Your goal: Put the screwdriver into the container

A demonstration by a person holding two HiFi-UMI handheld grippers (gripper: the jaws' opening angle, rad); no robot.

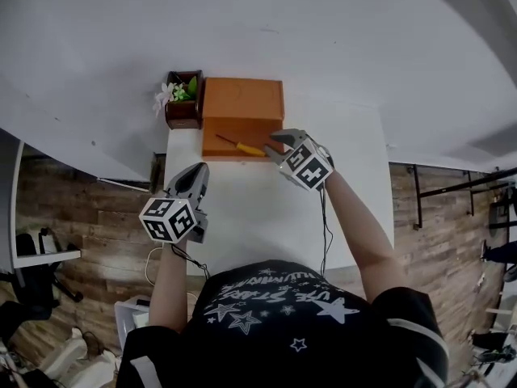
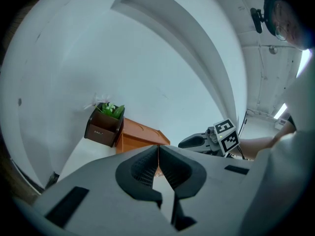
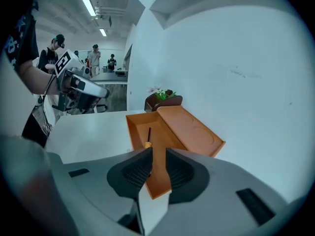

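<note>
An orange container (image 1: 229, 128) stands open at the table's far edge, its lid (image 1: 242, 99) folded back against the wall. The screwdriver (image 1: 240, 145), with a yellow handle and a dark shaft, lies inside it near the front wall. My right gripper (image 1: 279, 141) hovers at the container's front right corner, open with nothing between its jaws. In the right gripper view the screwdriver (image 3: 149, 134) lies on the container floor (image 3: 162, 141) just beyond the right gripper (image 3: 158, 154). My left gripper (image 1: 196, 173) hangs over the table's left part, shut and empty; in its own view the left gripper (image 2: 158, 149) points toward the container (image 2: 138, 139).
A brown pot with a small plant (image 1: 183, 107) stands just left of the container, against the wall. The white table (image 1: 242, 208) ends at its left edge close to my left gripper. Several people stand far off in the room (image 3: 96, 55).
</note>
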